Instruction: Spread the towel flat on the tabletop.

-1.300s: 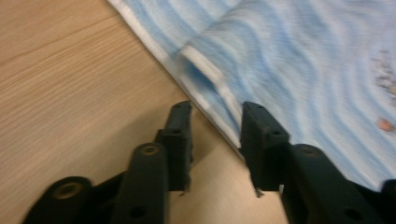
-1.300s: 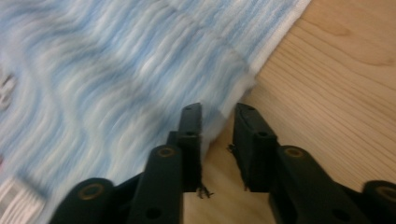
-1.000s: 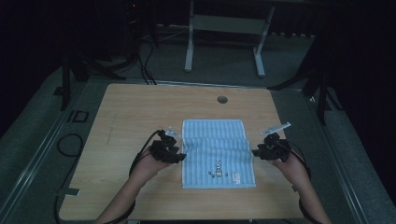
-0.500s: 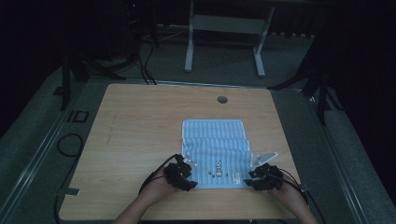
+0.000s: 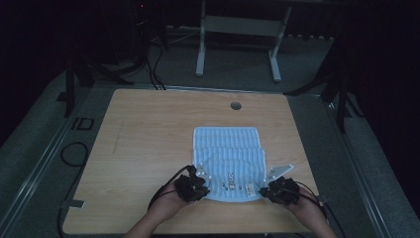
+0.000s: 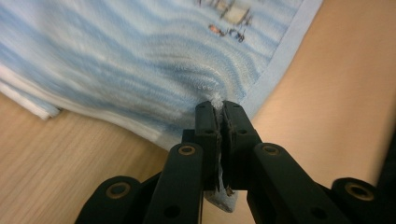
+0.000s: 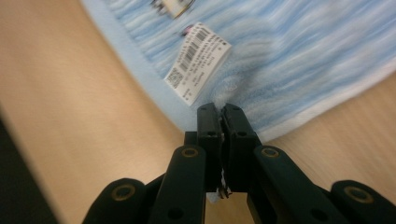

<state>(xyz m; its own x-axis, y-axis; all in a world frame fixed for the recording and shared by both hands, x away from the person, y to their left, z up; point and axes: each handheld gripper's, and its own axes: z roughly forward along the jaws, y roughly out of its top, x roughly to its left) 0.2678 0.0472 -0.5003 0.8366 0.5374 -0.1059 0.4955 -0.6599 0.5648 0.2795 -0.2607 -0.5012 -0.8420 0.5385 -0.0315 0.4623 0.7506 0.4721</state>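
A: Where is the towel point(image 5: 229, 157) now?

B: On the wooden table point(image 5: 148, 144), part-folded, toward the near edge and right of the middle, well short of the round hole point(image 5: 236, 105) at the far side. A shorter layer lies over the far part, and the near edge curves between the two hands.

A: And the grippers?

B: Both have come back to the towel's near corners from its side edges, where they were a second ago. The jaws have just been closing. The left gripper point(image 6: 217, 108) is clamped on a pinch of blue terry, with cloth squeezed up between the pads. The right gripper point(image 7: 219, 109) is likewise nipped on the hem, just below the barcode label point(image 7: 198, 60).

A: So what does that mean?

B: I judge both corners are secured, so the next fold can start, probably lifting the near edge away over the rest. The high view is dim, so I can't say how many layers each pinch takes.
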